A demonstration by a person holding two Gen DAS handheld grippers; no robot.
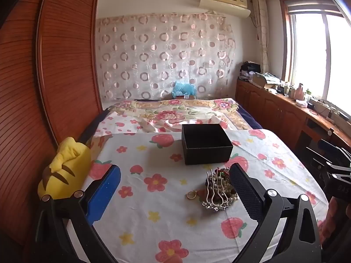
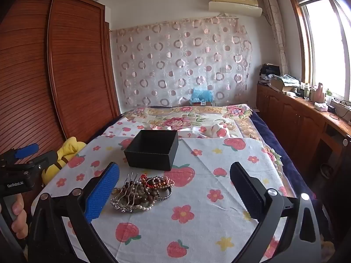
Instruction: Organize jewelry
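A pile of jewelry lies on the flowered cloth: bead bracelets, pearls and a silver hair comb, with a gold ring just left of it. It also shows in the right wrist view. An open, empty black box stands behind the pile, also in the right wrist view. My left gripper is open above the cloth, its right finger beside the pile. My right gripper is open, its blue left finger beside the pile.
A yellow plush toy sits at the left edge of the cloth by the wooden wardrobe. The cloth covers a board on the bed. A cluttered wooden counter runs along the right under the window.
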